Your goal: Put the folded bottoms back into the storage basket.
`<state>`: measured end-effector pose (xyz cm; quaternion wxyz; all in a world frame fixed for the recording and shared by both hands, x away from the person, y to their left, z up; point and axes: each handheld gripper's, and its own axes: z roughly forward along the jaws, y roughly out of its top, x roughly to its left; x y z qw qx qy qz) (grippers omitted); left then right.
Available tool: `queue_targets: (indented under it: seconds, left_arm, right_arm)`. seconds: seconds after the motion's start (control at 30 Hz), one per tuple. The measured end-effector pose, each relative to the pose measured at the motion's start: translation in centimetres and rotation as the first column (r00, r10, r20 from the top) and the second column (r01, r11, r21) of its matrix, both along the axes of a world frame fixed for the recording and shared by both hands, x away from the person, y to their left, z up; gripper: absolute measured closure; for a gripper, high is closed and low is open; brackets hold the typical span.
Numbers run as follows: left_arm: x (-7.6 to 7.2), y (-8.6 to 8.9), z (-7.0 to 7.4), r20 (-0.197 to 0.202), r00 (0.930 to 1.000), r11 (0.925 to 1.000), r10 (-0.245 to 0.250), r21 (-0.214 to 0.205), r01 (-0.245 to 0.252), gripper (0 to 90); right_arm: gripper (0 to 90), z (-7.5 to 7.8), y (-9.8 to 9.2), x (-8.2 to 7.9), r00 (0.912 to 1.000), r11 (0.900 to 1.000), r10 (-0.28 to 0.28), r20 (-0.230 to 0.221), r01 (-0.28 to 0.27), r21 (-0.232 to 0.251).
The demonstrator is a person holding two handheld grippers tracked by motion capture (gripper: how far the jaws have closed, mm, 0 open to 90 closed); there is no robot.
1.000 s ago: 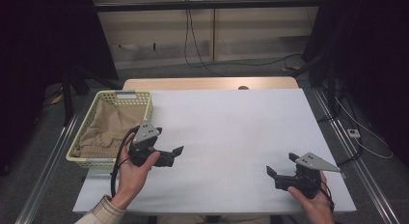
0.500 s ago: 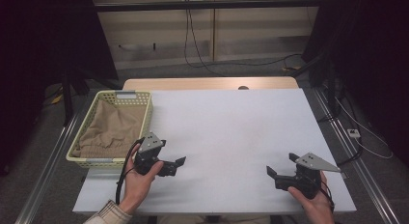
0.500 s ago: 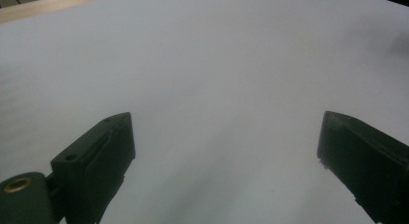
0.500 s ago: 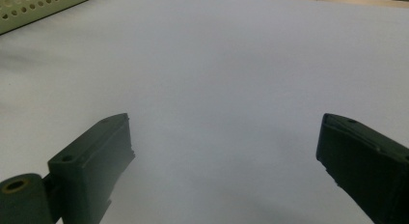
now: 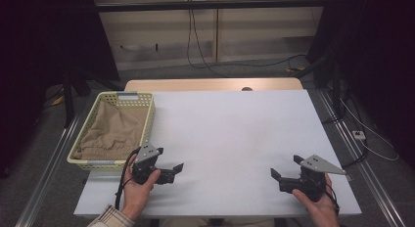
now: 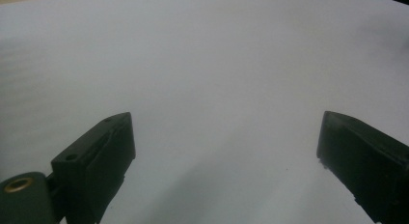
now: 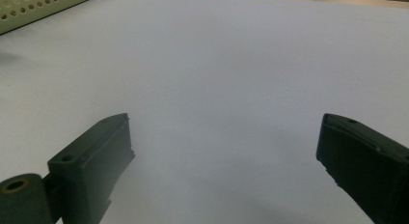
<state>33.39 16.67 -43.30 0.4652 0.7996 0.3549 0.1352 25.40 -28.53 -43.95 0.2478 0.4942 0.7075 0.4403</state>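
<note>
My left gripper (image 5: 176, 172) rests low over the white table (image 5: 230, 134) near its front left, held in a hand and pointing right. It is open with nothing between its jaws; in the left gripper view the left gripper (image 6: 226, 122) has bare white tabletop between its wide-apart jaws. My right gripper (image 5: 284, 166) sits near the front right, held in the other hand and pointing left, also open and holding nothing. In the right gripper view the right gripper (image 7: 225, 123) likewise has bare table between its jaws.
A pale yellow perforated basket (image 5: 147, 114) holding a folded beige cloth (image 5: 113, 130) stands at the table's left edge, just behind my left gripper. A corner of the basket (image 7: 38, 4) appears in the right gripper view. A wooden strip (image 5: 210, 85) borders the table's far edge.
My left gripper has moved back toward the front edge of the table, away from the basket's side. The right gripper has stayed where it was.
</note>
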Motion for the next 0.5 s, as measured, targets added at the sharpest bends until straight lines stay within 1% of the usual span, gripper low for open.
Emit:
queue_targets:
  seconds: [0.1,0.13,0.2,0.3,0.37,0.5]
  left_arm:
    - [-0.05,0.1,-0.04,-0.004,1.0,1.0,0.003,-0.003,-0.003,6.9]
    - [-0.13,0.04,-0.15,-0.003,1.0,1.0,-0.001,0.003,0.001,6.9]
    - [-0.27,-0.13,-0.37,-0.003,1.0,0.9995,-0.006,0.031,0.006,5.9]
    - [-0.19,-0.36,-0.68,-0.015,0.9998,0.999,-0.011,0.043,0.011,6.0]
    - [-0.17,-0.46,-0.75,-0.009,0.9999,0.9987,-0.01,0.049,0.01,5.9]
    - [-0.22,-0.49,-0.67,-0.003,1.0,0.9989,-0.009,0.046,0.01,6.0]
  right_arm:
    - [5.5,-0.01,0.04,0.01,1.0,1.0,0.002,0.002,-0.002,-0.003]
    - [5.5,0.0,0.05,0.01,1.0,1.0,0.004,0.004,-0.004,-0.005]
    - [5.5,0.04,0.06,-0.04,0.9999,0.9999,0.009,0.005,-0.009,-0.006]
    - [5.5,0.05,0.08,-0.05,0.9999,0.9999,0.011,0.005,-0.011,-0.005]
    - [5.5,0.03,0.07,0.0,0.9999,1.0,0.009,0.005,-0.009,-0.002]
    - [5.5,0.05,0.05,-0.01,0.9999,1.0,0.009,0.005,-0.009,-0.002]
